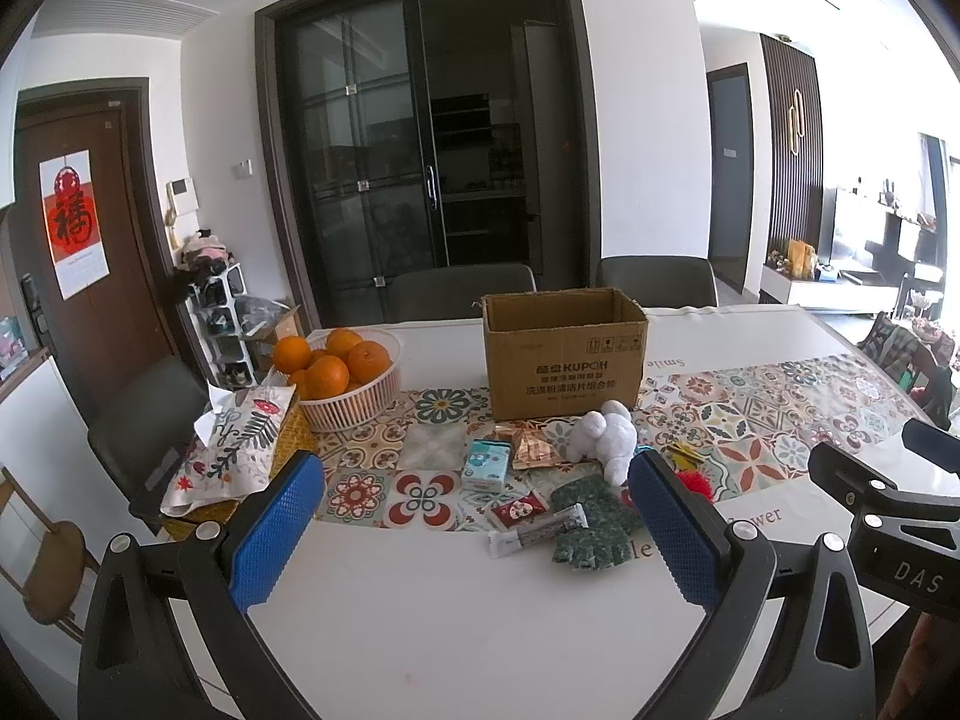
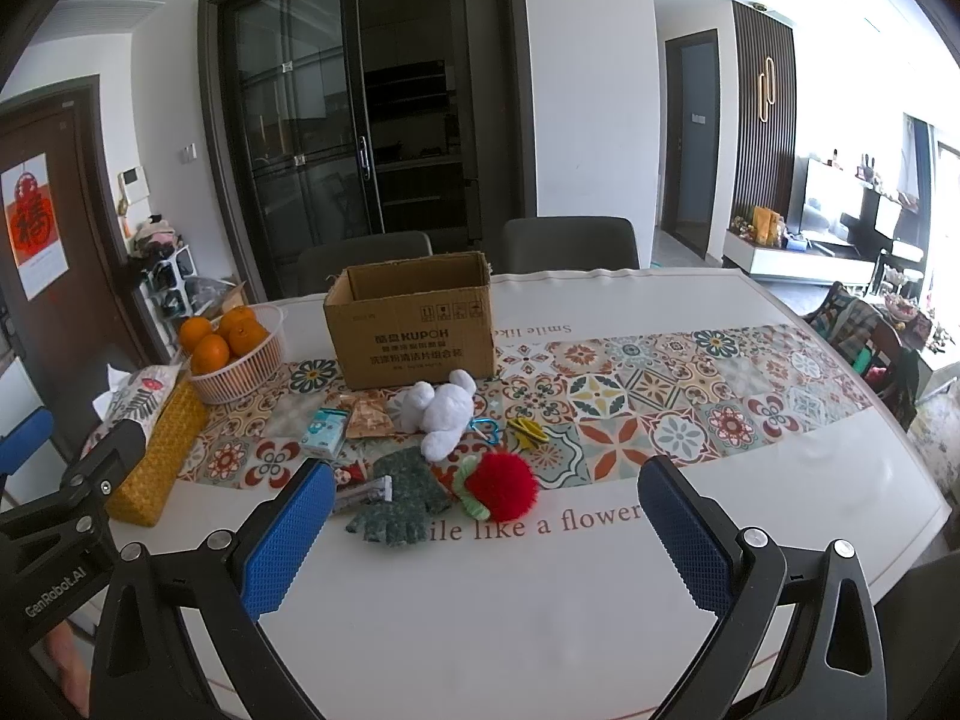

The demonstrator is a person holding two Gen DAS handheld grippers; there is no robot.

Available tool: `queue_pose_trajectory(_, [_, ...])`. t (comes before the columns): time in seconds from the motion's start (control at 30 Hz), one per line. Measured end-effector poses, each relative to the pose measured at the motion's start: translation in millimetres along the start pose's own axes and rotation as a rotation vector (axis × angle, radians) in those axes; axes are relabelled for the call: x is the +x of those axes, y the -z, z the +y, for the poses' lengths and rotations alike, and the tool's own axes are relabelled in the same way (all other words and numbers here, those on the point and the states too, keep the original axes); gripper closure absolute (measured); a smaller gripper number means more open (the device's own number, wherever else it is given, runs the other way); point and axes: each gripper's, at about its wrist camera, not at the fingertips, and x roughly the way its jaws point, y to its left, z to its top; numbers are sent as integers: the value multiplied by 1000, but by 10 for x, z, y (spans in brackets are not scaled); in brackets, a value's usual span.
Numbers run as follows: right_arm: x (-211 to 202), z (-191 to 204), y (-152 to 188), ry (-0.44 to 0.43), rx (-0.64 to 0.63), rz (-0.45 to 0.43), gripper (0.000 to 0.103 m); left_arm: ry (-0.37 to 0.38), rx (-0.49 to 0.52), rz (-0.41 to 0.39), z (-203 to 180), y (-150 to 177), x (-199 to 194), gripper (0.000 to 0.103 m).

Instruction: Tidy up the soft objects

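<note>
Presently, both left tongs (image 1: 474, 531) and right tongs (image 2: 486, 531) are hovering wide apart, empty, above the white worktop (image 2: 480, 612); the white plush toy (image 2: 441, 414) is lying on the tiled runner (image 2: 660, 402) beside the cardboard box (image 2: 414, 330), glass doors (image 2: 336, 120) behind.

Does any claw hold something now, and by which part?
Nothing is held. The left claw and right claw are both open above the table, apart from the toys.

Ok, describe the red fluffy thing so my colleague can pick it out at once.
Start at the cardboard box on the table. In front of it lies a white plush toy; nearer still is the red pompom, the only bright red furry ball, with a green stem.
</note>
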Motion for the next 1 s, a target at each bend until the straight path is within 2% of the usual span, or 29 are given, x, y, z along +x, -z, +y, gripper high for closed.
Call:
queue_pose_trajectory(0.8, [32,22,-3,0,3,6,1,7,3,7,-46,10,37,0])
queue_pose_trajectory(1.0, [228,102,41,7,11,44,1,25,20,38,-9,68,162,0])
